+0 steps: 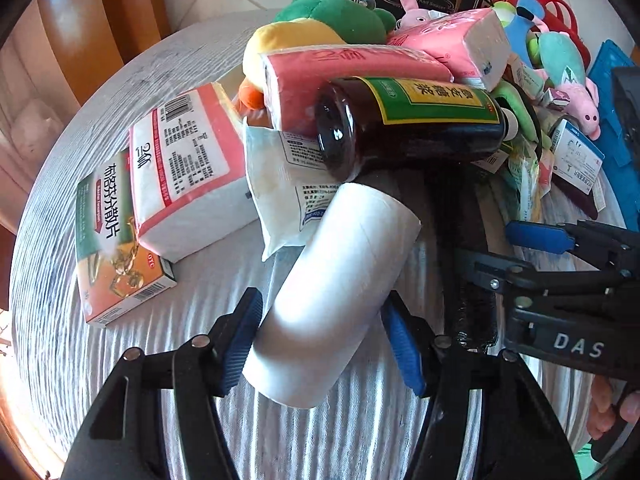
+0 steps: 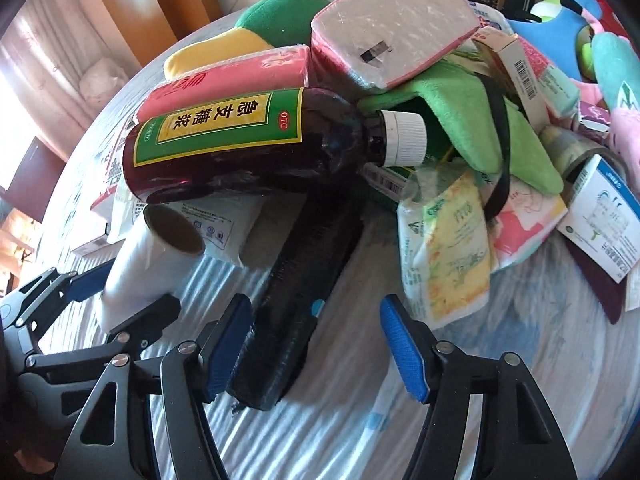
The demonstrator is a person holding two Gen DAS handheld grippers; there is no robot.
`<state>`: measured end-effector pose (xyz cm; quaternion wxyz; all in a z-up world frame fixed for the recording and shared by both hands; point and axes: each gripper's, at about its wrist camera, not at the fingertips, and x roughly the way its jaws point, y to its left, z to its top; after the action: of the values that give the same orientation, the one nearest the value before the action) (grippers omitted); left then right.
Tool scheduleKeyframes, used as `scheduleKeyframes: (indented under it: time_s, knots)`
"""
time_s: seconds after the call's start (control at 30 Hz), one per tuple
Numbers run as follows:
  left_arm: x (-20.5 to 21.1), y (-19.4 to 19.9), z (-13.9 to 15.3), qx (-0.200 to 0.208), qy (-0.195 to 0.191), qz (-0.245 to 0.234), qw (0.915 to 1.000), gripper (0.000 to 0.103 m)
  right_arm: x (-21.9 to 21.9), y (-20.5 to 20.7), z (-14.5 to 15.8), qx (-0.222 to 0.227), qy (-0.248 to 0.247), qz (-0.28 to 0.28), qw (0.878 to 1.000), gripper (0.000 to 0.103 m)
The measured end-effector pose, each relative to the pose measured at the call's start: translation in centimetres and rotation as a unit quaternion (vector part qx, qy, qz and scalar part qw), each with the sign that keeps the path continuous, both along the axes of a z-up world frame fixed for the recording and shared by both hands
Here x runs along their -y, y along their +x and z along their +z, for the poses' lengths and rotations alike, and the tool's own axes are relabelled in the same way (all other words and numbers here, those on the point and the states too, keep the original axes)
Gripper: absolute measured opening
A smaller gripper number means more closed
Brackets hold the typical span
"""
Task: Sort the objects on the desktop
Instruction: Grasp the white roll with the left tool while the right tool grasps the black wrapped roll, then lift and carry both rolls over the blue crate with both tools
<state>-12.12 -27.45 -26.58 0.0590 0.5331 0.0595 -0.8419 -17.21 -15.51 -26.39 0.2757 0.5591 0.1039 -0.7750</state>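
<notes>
A white roll (image 1: 340,280) lies on the pale striped tabletop (image 1: 160,360), its far end under a heap. My left gripper (image 1: 324,344) is shut on its near part, both blue pads against its sides; the right wrist view shows that left gripper (image 2: 124,296) around the white roll (image 2: 136,268). Beside it lies a long black roll (image 2: 304,276), its far end under a brown syrup bottle (image 2: 240,148). My right gripper (image 2: 316,346) stands open astride the black roll: the left pad is close to it, the right pad well clear. The right gripper (image 1: 504,250) enters the left wrist view from the right.
The heap holds pink tissue packs (image 1: 352,76), a green and yellow plush toy (image 1: 320,20), a green cloth (image 2: 472,120), wipe packets (image 2: 448,248), medicine boxes (image 2: 604,216) and more toys (image 1: 560,56). A tissue pack (image 1: 188,168) and an orange-green medicine box (image 1: 116,248) lie left. A person's hand (image 1: 608,412) shows lower right.
</notes>
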Motion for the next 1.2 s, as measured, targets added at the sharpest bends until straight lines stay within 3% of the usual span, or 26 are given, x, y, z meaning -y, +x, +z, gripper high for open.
scheduleKeyframes:
  time_s: [0.13, 0.2, 0.23, 0.4, 0.6, 0.9, 1.07, 1.2]
  knots:
    - [-0.5, -0.5, -0.9, 0.014, -0.007, -0.003, 0.9999, 0.061, 1.6, -0.5, -2.0, 0.011, 0.024, 0.012, 1.0, 0.06]
    - [-0.7, -0.7, -1.2, 0.016, -0.005, -0.003, 0.9998, 0.061, 2.1, -0.2, -1.7, -0.006, 0.034, 0.021, 0.999, 0.047]
    - [-0.9, -0.7, -1.3, 0.019, -0.005, -0.005, 0.9998, 0.061, 2.1, -0.1, -1.6, -0.004, 0.033, 0.024, 0.999, 0.046]
    - [-2.5, -0.5, -1.9, 0.036, 0.007, -0.008, 0.9993, 0.061, -0.5, 0.3, -1.1, 0.012, 0.056, 0.024, 0.998, 0.035]
    - [-3.5, -0.9, -2.0, 0.037, 0.003, -0.003, 0.9993, 0.061, -4.2, 0.9, -0.8, 0.014, 0.078, 0.026, 0.997, 0.035]
    - [-3.6, -1.2, -2.0, 0.034, -0.009, 0.002, 0.9994, 0.06, -2.4, 0.0, -0.1, -0.008, 0.081, 0.048, 0.996, 0.039]
    - [-3.4, -1.1, -1.6, 0.032, 0.0, 0.014, 0.9994, 0.049, -2.3, -0.4, 0.5, -0.019, 0.078, 0.051, 0.996, 0.034]
    - [-3.8, -0.7, 0.0, 0.015, 0.001, 0.013, 0.9998, 0.048, -3.6, 0.6, 1.7, -0.023, 0.068, 0.052, 0.996, 0.034]
